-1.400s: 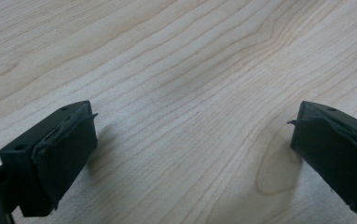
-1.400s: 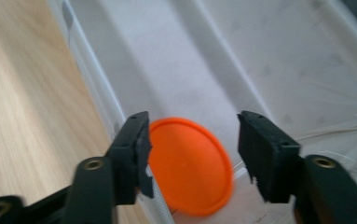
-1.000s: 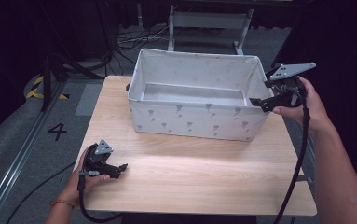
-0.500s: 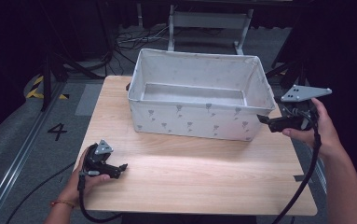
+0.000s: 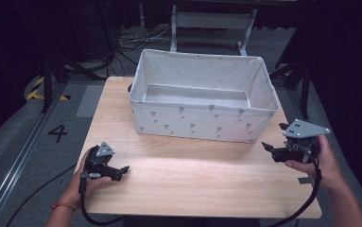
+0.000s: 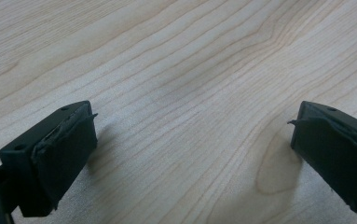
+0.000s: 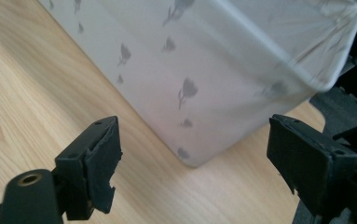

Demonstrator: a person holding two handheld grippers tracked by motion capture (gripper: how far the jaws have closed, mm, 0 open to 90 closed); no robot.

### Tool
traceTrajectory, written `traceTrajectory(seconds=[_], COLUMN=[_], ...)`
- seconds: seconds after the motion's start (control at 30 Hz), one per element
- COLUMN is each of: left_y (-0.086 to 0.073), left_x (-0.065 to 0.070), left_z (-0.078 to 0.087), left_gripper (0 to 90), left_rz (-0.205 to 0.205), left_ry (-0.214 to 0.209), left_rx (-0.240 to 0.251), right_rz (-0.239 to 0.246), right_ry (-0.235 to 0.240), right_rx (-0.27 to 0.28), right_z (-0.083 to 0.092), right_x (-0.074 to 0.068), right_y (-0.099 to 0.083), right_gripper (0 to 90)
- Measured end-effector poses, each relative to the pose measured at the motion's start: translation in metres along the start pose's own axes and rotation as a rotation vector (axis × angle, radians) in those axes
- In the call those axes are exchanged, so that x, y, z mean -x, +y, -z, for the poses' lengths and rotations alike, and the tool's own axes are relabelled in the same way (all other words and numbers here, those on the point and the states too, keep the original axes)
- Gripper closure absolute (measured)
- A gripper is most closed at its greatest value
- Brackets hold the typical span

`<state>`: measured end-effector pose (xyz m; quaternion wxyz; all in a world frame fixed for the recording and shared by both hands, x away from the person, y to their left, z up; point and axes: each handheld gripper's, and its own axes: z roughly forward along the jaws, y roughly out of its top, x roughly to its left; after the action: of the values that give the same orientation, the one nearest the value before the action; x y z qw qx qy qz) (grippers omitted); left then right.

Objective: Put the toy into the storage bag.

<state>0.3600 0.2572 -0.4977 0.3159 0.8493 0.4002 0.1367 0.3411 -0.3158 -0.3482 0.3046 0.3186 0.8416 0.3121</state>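
A white fabric bin [image 5: 202, 120] with a grey flower print stands on the far half of the wooden table [image 5: 207, 184], and I see nothing inside it. My left gripper [image 5: 124, 170] rests low at the table's near left, a hand around it. In the left gripper view it [image 6: 192, 140] is open over bare wood. My right gripper [image 5: 272, 135] hovers by the bin's near right corner, jaws pointing left. In the right gripper view it [image 7: 195, 158] is open, with the bin's corner [image 7: 204, 60] beyond the jaws and nothing gripped.
The table's right edge lies just under the right hand. Behind the bin stands a metal frame [image 5: 211, 19] with cables on the floor. A painted "4" [image 5: 58, 133] and yellow-black tape [image 5: 39, 87] mark the grey floor at the left.
The right gripper has come down and toward me, from beside the bin's right rim to low by its near right corner. The left gripper has stayed put.
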Motion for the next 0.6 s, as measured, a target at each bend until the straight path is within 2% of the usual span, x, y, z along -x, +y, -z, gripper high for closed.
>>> traceTrajectory(seconds=[0.17, 0.27, 0.43, 0.53, 0.6], left_y=[0.0, 0.0, 0.0, 0.0, 0.0], left_x=[0.0, 0.0, 0.0, 0.0, 0.0], left_z=[0.0, 0.0, 0.0, 0.0, 0.0], left_gripper=[0.5, 0.5, 0.5, 0.5, 0.5], left_rz=[-0.002, -0.001, -0.002, -0.002, 0.0], left_ry=[0.004, 0.002, 0.003, 0.003, 0.003], left_rx=[0.0, 0.0, 0.0, 0.0, 0.0], right_rz=[-0.022, -0.038, -0.065, -0.073, -0.098], right_ry=[0.019, 0.049, 0.084, 0.085, 0.094], right_rx=[-0.021, -0.025, -0.027, -0.03, -0.044], right_z=[-0.017, -0.024, -0.031, -0.034, -0.037], right_x=[-0.009, -0.013, -0.018, -0.02, -0.021], right_y=[-0.033, -0.048, -0.071, -0.081, -0.092], right_gripper=[17.7, 17.7, 17.7, 17.7, 17.9])
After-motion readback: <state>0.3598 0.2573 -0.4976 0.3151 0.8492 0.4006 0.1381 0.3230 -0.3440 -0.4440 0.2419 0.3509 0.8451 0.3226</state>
